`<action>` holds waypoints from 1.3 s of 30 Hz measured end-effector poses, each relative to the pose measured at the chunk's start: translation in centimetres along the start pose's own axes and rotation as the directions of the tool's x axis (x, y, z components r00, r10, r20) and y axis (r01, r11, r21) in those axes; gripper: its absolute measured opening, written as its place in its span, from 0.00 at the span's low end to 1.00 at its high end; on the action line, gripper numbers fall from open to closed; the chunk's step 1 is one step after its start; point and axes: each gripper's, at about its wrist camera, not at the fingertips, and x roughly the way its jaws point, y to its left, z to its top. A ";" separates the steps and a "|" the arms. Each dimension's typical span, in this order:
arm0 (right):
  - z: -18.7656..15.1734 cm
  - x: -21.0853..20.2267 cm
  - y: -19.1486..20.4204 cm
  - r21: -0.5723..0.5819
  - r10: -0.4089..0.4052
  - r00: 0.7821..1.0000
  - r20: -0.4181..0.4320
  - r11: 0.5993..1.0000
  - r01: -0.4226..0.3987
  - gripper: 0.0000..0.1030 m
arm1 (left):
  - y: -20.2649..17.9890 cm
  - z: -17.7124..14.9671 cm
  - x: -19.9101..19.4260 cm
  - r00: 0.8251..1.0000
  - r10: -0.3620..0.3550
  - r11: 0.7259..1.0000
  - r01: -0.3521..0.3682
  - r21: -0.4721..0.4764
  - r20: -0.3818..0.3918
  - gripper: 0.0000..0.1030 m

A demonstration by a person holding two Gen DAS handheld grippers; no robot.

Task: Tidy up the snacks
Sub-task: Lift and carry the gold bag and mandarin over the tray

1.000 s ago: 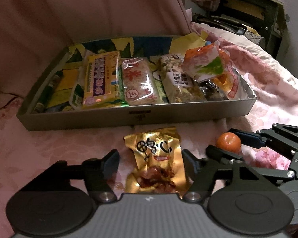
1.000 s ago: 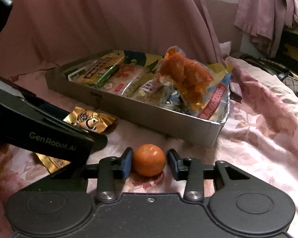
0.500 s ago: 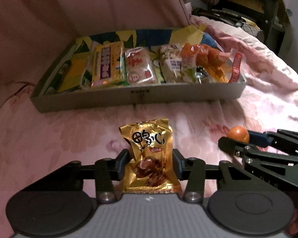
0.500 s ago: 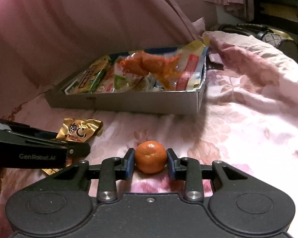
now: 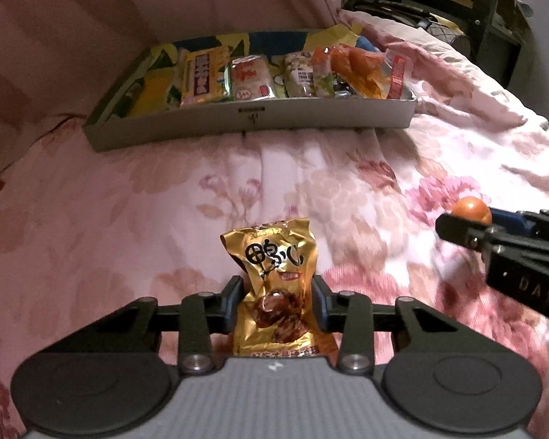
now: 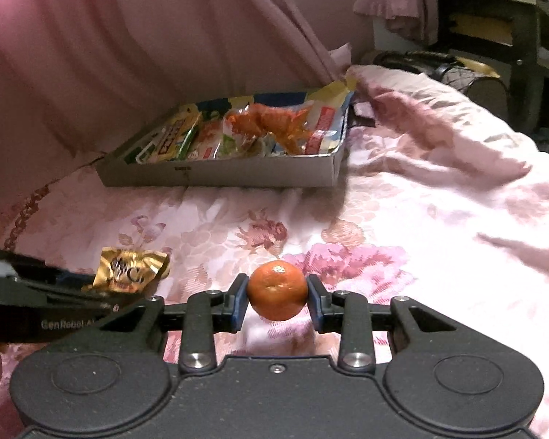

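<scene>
A gold foil snack packet (image 5: 278,285) stands between the blue pads of my left gripper (image 5: 277,301), whose jaws are closing and press its sides. In the right wrist view the same gold packet (image 6: 130,269) shows at the left, in the left gripper. My right gripper (image 6: 277,301) is shut on a small orange mandarin (image 6: 277,290), lifted above the bedspread. From the left wrist view the mandarin (image 5: 471,210) and right gripper sit at the right edge. The grey snack tray (image 5: 252,119), also seen as tray (image 6: 216,172), lies farther back, filled with several packets.
A pink floral bedspread (image 5: 164,197) covers the surface between the grippers and the tray. A pink curtain (image 6: 128,55) hangs behind the tray. Dark furniture (image 6: 494,22) and a bag stand at the back right.
Both grippers have pulled back from the tray. The left jaws closed in on the gold packet, which now stands upright between them. The right gripper carried the mandarin up off the bedspread.
</scene>
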 end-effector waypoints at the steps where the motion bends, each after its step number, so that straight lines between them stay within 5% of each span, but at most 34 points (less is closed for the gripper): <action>1: -0.1 -0.4 0.2 -0.003 -0.002 1.000 0.005 1.000 0.002 0.35 | 0.1 -0.3 -0.3 1.000 0.002 1.000 -0.002 -0.005 -0.002 0.41; 14: -1.3 -4.0 3.4 -0.084 0.018 0.999 0.036 0.996 -0.015 0.35 | 1.5 -3.6 -3.7 1.000 0.007 0.998 -0.006 -0.070 0.011 0.41; 28: -2.5 -8.0 5.2 -0.076 -0.012 0.989 0.145 0.997 0.023 0.35 | 2.8 -4.3 -8.7 0.986 -0.007 0.993 0.026 -0.113 0.166 0.41; 39: -2.2 -8.7 5.4 -0.068 0.018 0.982 0.190 0.998 -0.005 0.35 | 4.2 -3.9 -10.7 0.976 0.057 0.977 -0.011 -0.215 0.211 0.41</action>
